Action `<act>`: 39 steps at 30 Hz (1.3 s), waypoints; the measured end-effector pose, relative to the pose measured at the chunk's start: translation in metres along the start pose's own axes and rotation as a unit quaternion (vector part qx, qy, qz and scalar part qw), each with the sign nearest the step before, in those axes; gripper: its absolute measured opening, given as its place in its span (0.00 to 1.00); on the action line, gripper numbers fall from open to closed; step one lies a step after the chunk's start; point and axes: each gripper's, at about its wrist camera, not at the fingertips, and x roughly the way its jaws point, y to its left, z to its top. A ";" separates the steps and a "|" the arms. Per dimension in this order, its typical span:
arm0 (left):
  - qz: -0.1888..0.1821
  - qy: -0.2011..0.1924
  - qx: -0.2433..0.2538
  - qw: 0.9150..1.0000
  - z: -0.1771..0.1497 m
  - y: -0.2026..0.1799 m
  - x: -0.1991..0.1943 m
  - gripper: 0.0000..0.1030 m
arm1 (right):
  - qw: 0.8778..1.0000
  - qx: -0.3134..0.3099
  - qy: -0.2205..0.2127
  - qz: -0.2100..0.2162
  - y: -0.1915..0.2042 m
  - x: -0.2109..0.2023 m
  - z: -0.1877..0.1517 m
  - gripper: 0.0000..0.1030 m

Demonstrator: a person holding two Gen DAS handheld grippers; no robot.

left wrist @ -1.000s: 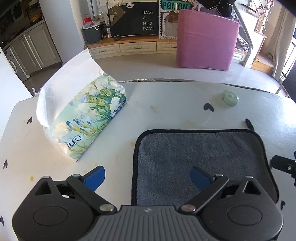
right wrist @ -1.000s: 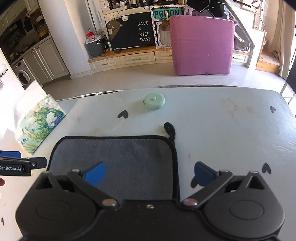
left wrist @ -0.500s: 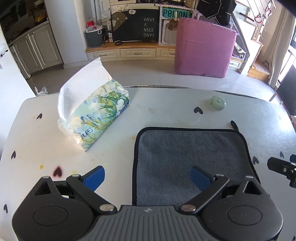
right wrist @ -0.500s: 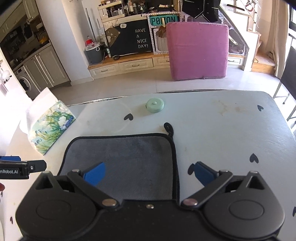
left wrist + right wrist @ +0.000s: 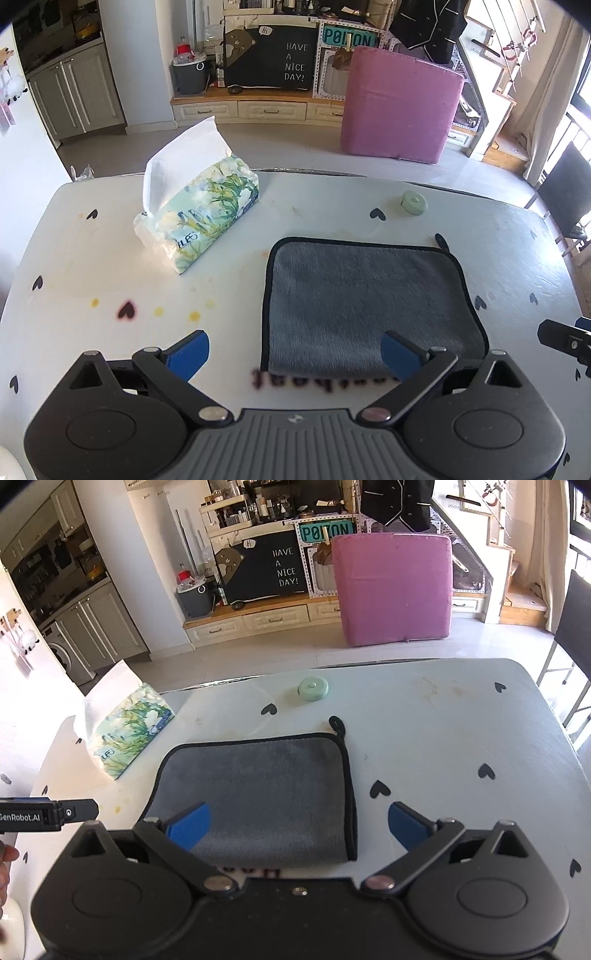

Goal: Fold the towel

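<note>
A grey plush towel with black piping (image 5: 365,299) lies folded and flat on a white table dotted with black hearts (image 5: 92,266). The left gripper (image 5: 293,352) and right gripper (image 5: 299,825) hover above the towel's near edge, blue-tipped jaws spread wide, holding nothing. A floral soft-pack of tissues (image 5: 201,218) and a round mint-green tape measure (image 5: 314,688) sit beyond the towel.

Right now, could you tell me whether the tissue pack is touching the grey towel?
Apart. The left wrist view shows bare white table between the tissue pack and the grey towel.
</note>
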 end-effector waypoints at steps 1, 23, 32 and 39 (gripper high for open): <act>-0.001 0.000 -0.001 1.000 -0.003 0.001 -0.004 0.96 | 1.000 0.000 -0.002 0.000 0.000 -0.004 -0.002 0.99; -0.032 -0.043 0.016 0.998 -0.063 -0.008 -0.105 0.96 | 0.999 0.006 -0.047 0.021 -0.003 -0.104 -0.051 0.99; -0.029 -0.068 0.020 0.997 -0.096 -0.005 -0.144 0.96 | 0.998 0.002 -0.066 0.014 0.001 -0.142 -0.076 0.99; -0.028 -0.090 0.015 0.995 -0.123 -0.003 -0.173 0.96 | 0.997 0.000 -0.075 0.014 0.003 -0.166 -0.098 0.99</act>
